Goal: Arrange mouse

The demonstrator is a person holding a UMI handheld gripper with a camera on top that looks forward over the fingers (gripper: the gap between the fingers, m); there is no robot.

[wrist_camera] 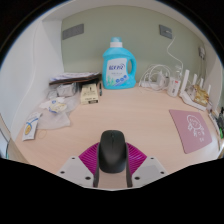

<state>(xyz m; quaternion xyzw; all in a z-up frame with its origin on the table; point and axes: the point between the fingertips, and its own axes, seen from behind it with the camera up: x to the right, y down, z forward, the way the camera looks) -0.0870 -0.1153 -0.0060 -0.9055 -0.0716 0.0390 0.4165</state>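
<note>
Gripper closed on black mouse — above wooden table.

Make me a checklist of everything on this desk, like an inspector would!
Surface: light wooden desk, mostly bare in the middle.
Job's things: black mouse between the jaws; pink mouse mat lying apart, beyond it.
Clutter: blue detergent bottle upright by the wall; papers and small boxes in a heap.
Grippers: gripper, both pads pressing on the mouse.
Cables: white cable running up the wall; white chargers below it.
Surroundings: pale green wall; nothing else seen.
</note>
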